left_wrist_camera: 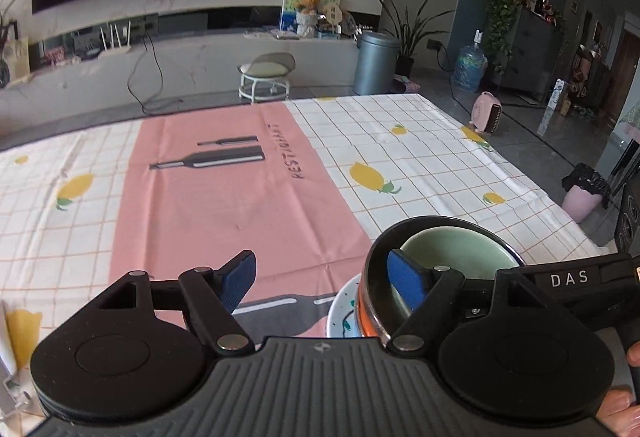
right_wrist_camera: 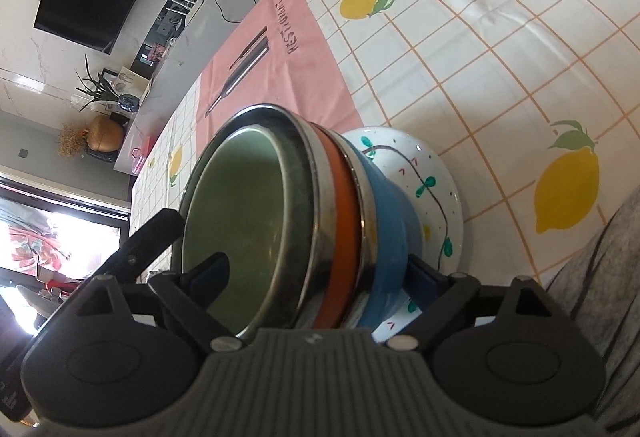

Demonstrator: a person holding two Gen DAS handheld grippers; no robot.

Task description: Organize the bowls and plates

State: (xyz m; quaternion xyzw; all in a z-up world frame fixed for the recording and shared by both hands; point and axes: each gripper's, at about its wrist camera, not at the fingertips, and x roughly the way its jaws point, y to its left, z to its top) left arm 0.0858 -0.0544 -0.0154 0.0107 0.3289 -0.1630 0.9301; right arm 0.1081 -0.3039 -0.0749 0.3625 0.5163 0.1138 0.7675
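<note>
A stack of bowls stands on a white plate (right_wrist_camera: 436, 173) painted with green leaves. From the top it holds a pale green bowl (right_wrist_camera: 240, 205), a steel bowl (right_wrist_camera: 316, 197), an orange bowl (right_wrist_camera: 344, 213) and a blue bowl (right_wrist_camera: 388, 209). My right gripper (right_wrist_camera: 318, 275) is open and straddles the stack's near side, one finger (right_wrist_camera: 212, 271) over the green bowl and the other beside the blue bowl. My left gripper (left_wrist_camera: 324, 283) is open with nothing in it. It sits just left of the stack (left_wrist_camera: 452, 257), its right finger (left_wrist_camera: 408, 285) overlapping the steel rim.
The table wears a white checked cloth with lemons (left_wrist_camera: 420, 165) and a pink placemat (left_wrist_camera: 224, 197) in the middle. The right gripper's black body (left_wrist_camera: 568, 279) lies right of the stack. A stool (left_wrist_camera: 266, 75) and a grey bin (left_wrist_camera: 376, 63) stand beyond the far edge.
</note>
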